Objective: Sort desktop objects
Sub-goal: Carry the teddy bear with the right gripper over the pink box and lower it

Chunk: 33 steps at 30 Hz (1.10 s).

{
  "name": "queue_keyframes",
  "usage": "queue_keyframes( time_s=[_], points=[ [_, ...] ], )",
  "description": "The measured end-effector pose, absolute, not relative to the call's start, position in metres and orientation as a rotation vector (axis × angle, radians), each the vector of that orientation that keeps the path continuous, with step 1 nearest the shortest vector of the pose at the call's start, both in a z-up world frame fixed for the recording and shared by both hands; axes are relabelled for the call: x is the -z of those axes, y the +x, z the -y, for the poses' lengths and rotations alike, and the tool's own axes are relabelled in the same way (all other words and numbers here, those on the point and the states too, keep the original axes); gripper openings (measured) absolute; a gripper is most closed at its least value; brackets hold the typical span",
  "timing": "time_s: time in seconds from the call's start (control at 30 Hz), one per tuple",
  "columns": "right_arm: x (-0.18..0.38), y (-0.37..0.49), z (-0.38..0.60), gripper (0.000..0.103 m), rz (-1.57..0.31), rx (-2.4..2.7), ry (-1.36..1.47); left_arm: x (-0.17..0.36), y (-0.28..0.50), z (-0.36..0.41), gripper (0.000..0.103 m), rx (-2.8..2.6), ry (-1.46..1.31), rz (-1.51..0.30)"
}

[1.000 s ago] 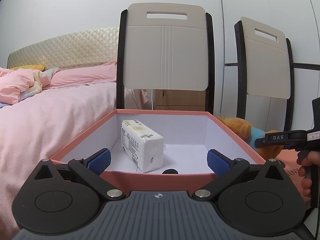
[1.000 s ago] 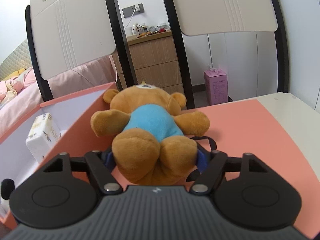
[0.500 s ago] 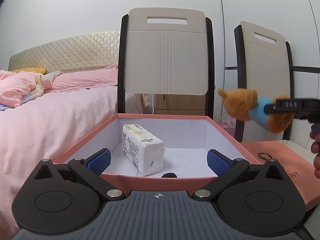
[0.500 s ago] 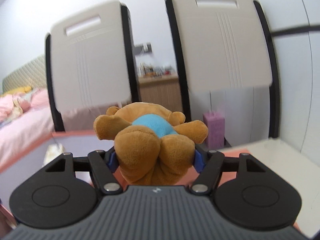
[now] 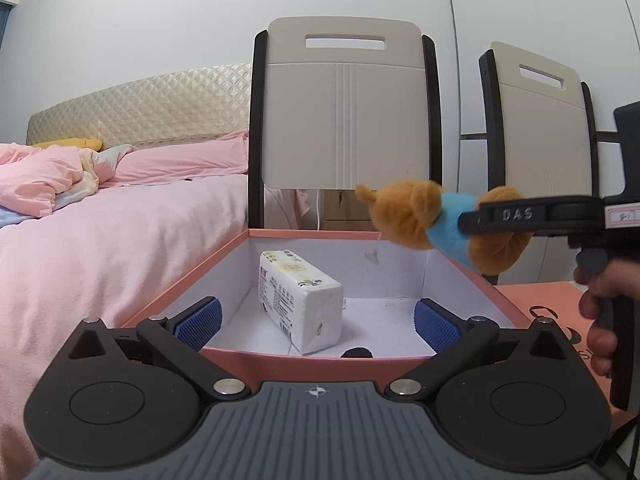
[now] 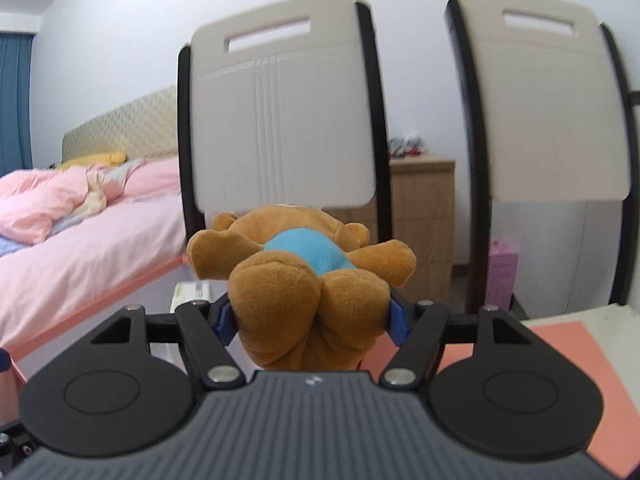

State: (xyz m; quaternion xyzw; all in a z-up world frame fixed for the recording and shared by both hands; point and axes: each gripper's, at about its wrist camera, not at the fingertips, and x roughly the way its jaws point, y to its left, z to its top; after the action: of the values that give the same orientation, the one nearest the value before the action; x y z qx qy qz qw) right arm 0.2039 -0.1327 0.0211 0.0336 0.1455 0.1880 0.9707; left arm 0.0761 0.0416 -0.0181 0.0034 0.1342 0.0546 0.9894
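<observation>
Presently, left wrist view: left gripper (image 5: 316, 318) spread wide and empty at the box (image 5: 312, 233) front rim, tissue pack (image 5: 301, 297) inside, teddy bear (image 5: 440, 226) above the box's right wall, right wrist view: right gripper (image 6: 312, 318) clenched on the bear's legs.

Ahead of the jaws stand two chairs (image 5: 346, 108) (image 6: 540, 96), a wooden dresser (image 6: 424, 232) between them. Left of the jaws lies a pink-covered bed (image 5: 120, 240).

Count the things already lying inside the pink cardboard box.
2: a white tissue pack near the middle of the pink cardboard box, and a small dark object against its near wall, mostly hidden. More may be hidden there.
</observation>
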Motion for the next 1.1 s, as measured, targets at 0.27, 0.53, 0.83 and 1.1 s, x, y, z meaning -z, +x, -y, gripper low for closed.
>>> queue_keyframes(
  time_s=[0.27,0.53,0.83,1.1],
  points=[
    [-0.012,0.216,0.117,0.070,-0.350,-0.406,0.039,0.019,0.077,-0.041,0.103,-0.107,0.019,-0.276],
    [-0.006,0.223,0.108,0.070,-0.403,-0.441,0.055,0.020,0.078,-0.042,0.103,-0.109,0.018,-0.281],
    [-0.004,0.222,0.115,0.084,-0.383,-0.448,0.090,0.022,0.079,-0.040,0.103,-0.103,0.020,-0.289],
    [-0.010,0.209,0.126,0.089,-0.355,-0.457,0.086,0.023,0.077,-0.038,0.103,-0.088,0.019,-0.288]
  ],
)
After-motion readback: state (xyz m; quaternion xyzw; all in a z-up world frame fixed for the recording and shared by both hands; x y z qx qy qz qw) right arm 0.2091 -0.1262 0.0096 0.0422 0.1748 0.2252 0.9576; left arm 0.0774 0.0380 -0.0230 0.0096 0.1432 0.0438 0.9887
